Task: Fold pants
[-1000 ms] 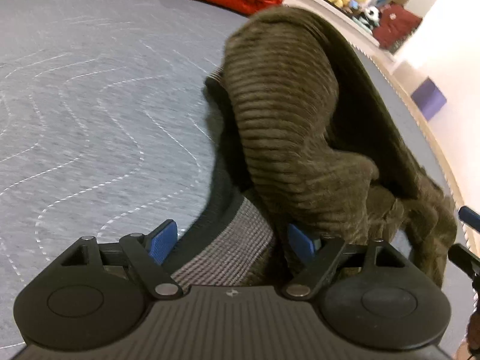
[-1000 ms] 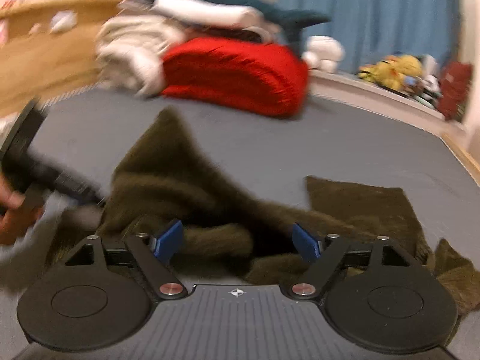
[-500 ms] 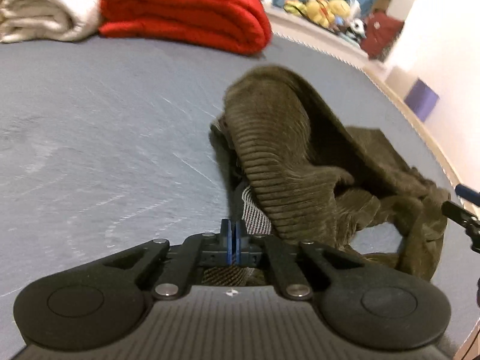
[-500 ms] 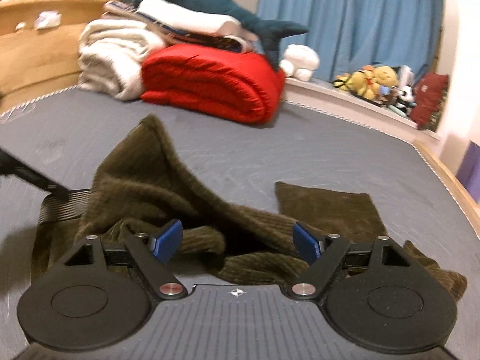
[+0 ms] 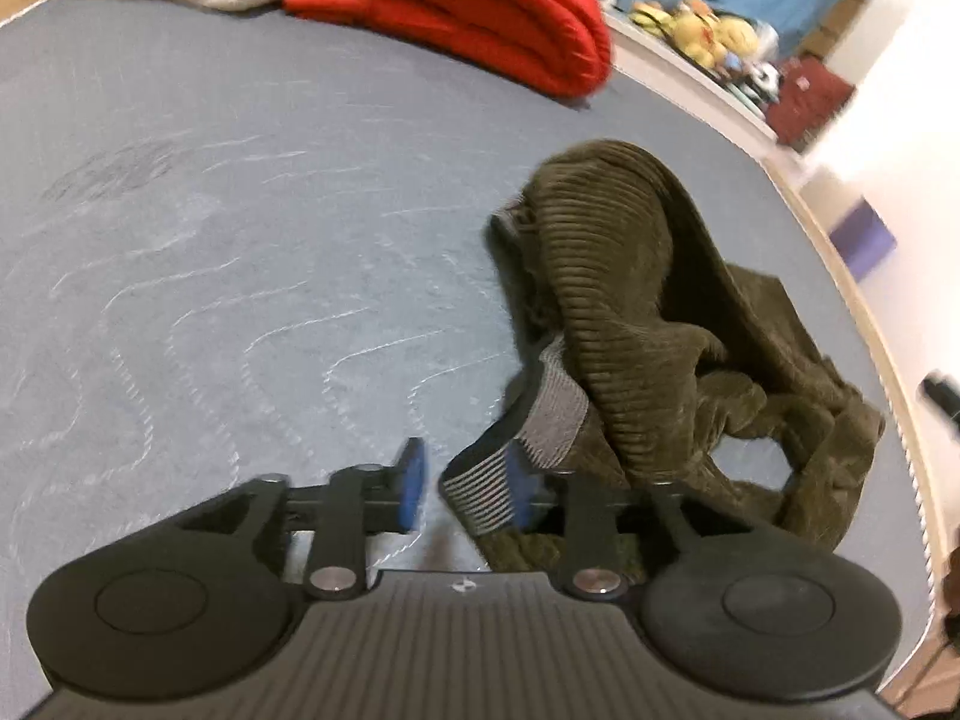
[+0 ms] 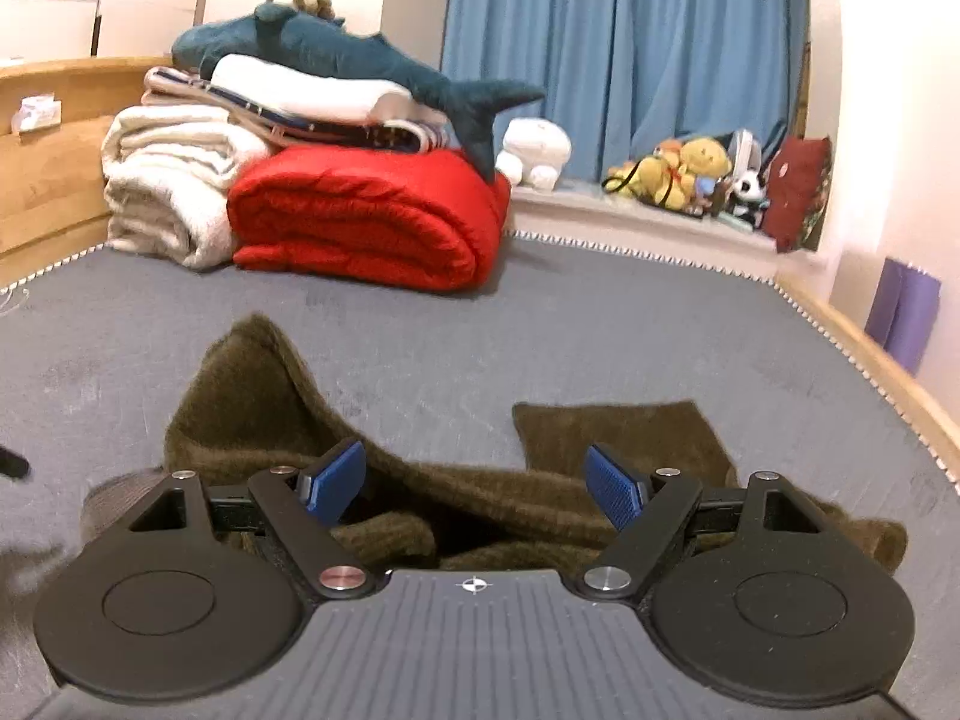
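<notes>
Dark olive corduroy pants [image 5: 630, 300] lie crumpled in a heap on the grey mattress [image 5: 210, 240], one part peaked up. Their grey striped waistband [image 5: 552, 414] trails toward my left gripper [image 5: 465, 486], whose jaws are opening. The band's end sits between them against the right pad, and the pads do not press on it. In the right wrist view the same pants [image 6: 258, 396] spread below my right gripper [image 6: 477, 480]. It hovers over them wide open, with nothing between its fingers.
A folded red quilt [image 6: 360, 222], white blankets [image 6: 168, 180] and a plush shark [image 6: 360, 60] are stacked at the bed's far end. Stuffed toys [image 6: 684, 174] line the sill. The wooden bed edge [image 6: 870, 360] runs along the right. Bare mattress stretches left of the pants.
My left gripper closed on the waistband, rose and drew back, and now its jaws have parted again. The right gripper lifted a little and tilted up, still open.
</notes>
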Motion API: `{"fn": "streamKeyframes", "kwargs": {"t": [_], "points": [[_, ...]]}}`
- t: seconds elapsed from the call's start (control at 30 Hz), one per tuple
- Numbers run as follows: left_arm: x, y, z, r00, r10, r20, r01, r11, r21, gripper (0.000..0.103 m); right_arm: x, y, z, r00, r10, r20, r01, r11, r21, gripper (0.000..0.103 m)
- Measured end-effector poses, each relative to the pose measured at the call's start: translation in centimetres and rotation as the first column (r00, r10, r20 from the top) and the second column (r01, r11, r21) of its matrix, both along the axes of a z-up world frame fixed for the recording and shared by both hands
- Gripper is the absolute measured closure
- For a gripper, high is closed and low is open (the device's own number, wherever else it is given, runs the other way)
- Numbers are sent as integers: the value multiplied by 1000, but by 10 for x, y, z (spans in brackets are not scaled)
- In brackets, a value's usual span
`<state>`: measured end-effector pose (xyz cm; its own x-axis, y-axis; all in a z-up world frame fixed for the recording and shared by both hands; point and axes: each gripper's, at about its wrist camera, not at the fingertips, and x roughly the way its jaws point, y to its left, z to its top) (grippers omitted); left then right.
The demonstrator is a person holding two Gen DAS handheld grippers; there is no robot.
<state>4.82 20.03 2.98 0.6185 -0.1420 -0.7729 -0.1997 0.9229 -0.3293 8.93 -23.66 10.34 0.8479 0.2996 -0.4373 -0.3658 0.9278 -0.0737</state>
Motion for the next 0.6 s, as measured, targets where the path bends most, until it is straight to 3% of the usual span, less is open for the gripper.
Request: {"fn": "streamKeyframes", "kwargs": {"t": [0.1,0.17,0.27,0.37,0.4,0.5,0.6], "points": [[16,-15,-7,998,-69,13,69,997,21,42,-7,-4,27,1000,2,-14,-1,997,84,17],[26,-20,-14,997,-77,9,77,997,32,40,-17,-10,43,1000,22,4,-23,991,131,13],[39,-12,-19,1000,-31,0,31,999,39,40,-36,-17,50,997,38,72,-46,992,118,10],[50,-4,-26,1000,-6,-10,6,1000,20,40,-47,-28,26,991,25,130,-36,996,87,9],[54,-4,-31,1000,-10,-27,10,1000,18,40,-46,-32,13,993,16,113,-26,996,87,9],[70,-17,-48,996,-80,-45,79,997,-13,40,-24,-35,-22,997,-47,-67,51,997,57,13],[82,-33,-54,992,-121,-30,120,992,-41,34,-19,-36,-35,996,-7,-88,12,998,55,13]]}}
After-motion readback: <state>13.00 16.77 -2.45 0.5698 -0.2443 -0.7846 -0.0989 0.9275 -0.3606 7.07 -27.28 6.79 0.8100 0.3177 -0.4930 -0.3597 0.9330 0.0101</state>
